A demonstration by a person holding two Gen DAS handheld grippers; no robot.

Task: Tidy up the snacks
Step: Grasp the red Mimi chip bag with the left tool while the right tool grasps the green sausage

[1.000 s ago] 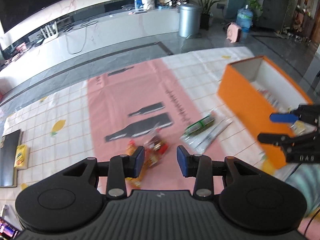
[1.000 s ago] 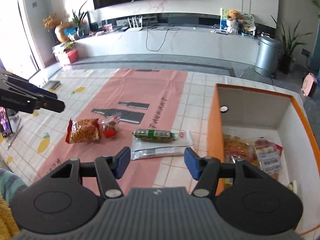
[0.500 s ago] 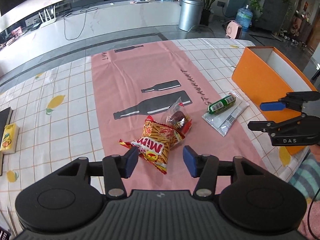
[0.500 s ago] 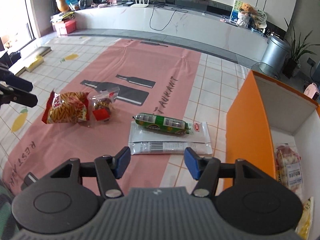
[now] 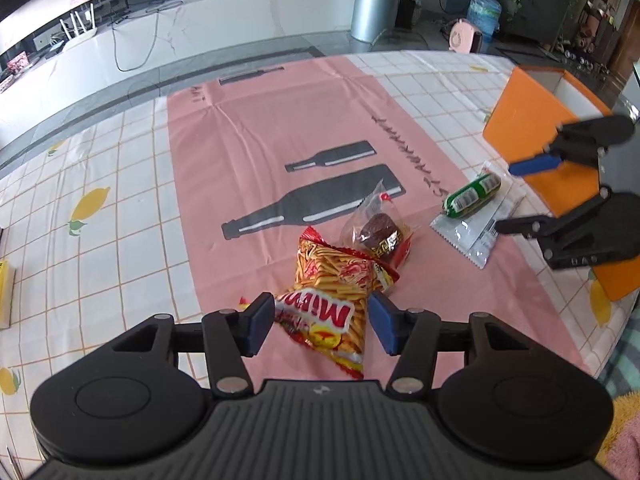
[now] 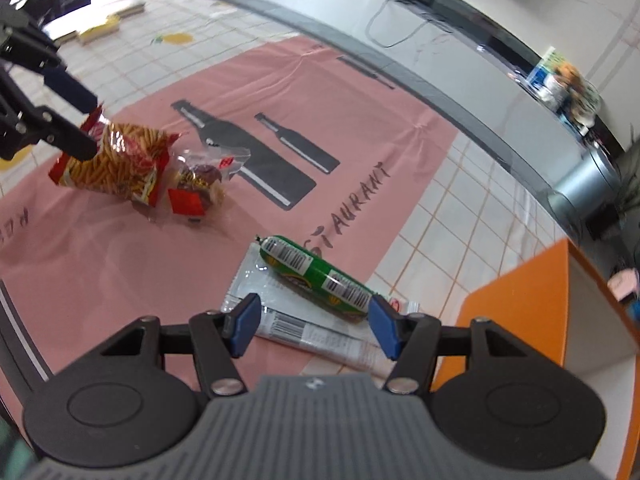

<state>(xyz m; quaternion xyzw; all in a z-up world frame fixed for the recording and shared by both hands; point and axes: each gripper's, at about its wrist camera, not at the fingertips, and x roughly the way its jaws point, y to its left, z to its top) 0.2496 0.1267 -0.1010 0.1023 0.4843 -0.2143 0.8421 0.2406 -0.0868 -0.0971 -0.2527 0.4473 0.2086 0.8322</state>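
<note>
Bench (image 5: 120,240) under a pink cloth (image 5: 248,152) carries an orange box (image 5: 528,132) far right. Left hand-held gripper (image 5: 322,326), spread, straddles the red stick-snack bag (image 5: 332,280); right hand-held gripper (image 6: 310,326), spread, straddles the silver packets (image 6: 304,330), beside the green sausage (image 6: 316,274).

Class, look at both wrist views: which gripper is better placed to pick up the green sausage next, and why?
Right. The right gripper hangs open just above the green sausage, which lies on a white packet. The left gripper is straddling the red snack bag instead.
</note>
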